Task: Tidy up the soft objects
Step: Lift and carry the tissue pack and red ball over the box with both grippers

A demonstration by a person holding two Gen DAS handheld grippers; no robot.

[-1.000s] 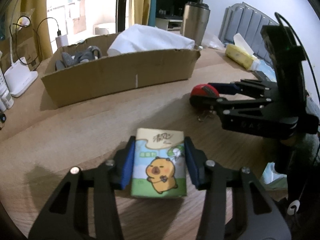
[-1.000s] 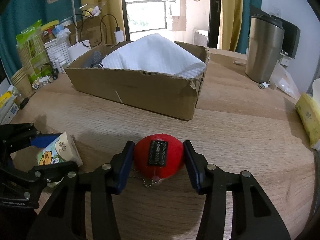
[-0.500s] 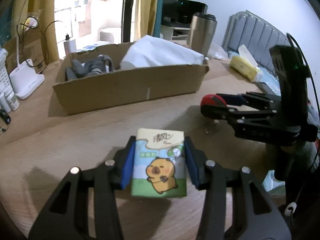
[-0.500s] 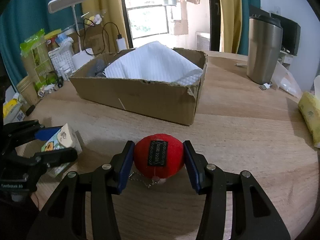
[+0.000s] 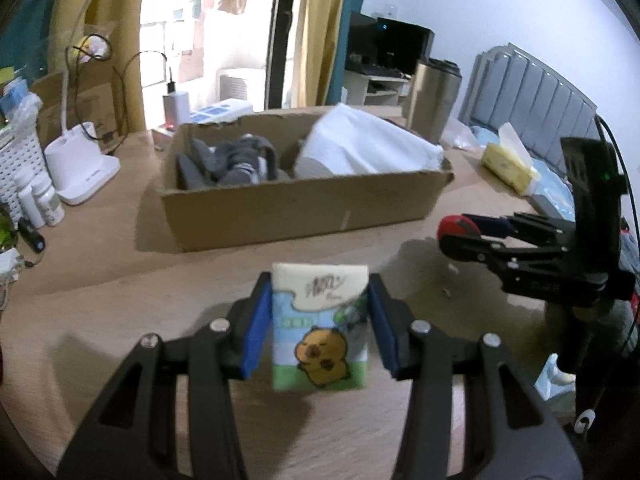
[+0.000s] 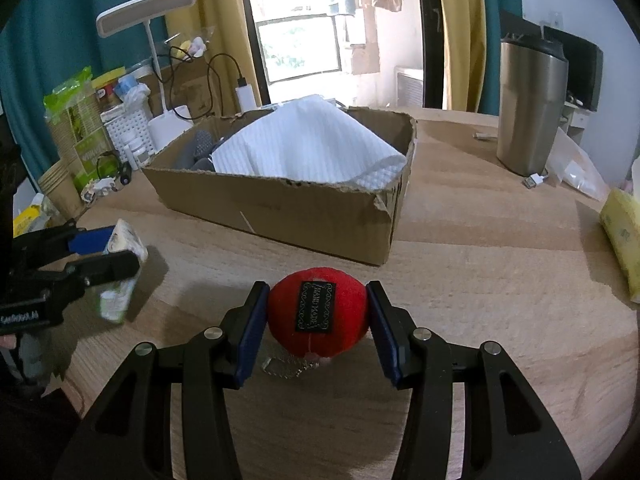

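My left gripper (image 5: pixel 319 326) is shut on a tissue pack (image 5: pixel 319 326) printed with a capybara and holds it above the wooden table; the pack also shows in the right wrist view (image 6: pixel 120 264). My right gripper (image 6: pixel 316 318) is shut on a red plush ball (image 6: pixel 317 316) with a black label and a small chain hanging below it; the ball also shows in the left wrist view (image 5: pixel 454 225). A cardboard box (image 5: pixel 304 208) (image 6: pixel 304 216) stands ahead of both, holding a white cloth (image 6: pixel 308 144) and grey items (image 5: pixel 240 158).
A steel tumbler (image 6: pixel 530 106) stands at the back right. A yellow tissue pack (image 6: pixel 622 236) lies at the right edge. A white desk lamp (image 6: pixel 152 60), bottles and a basket (image 6: pixel 128 128) crowd the left side behind the box.
Both grippers have risen off the table with their objects and moved a little toward the box. The red ball's chain now hangs free.
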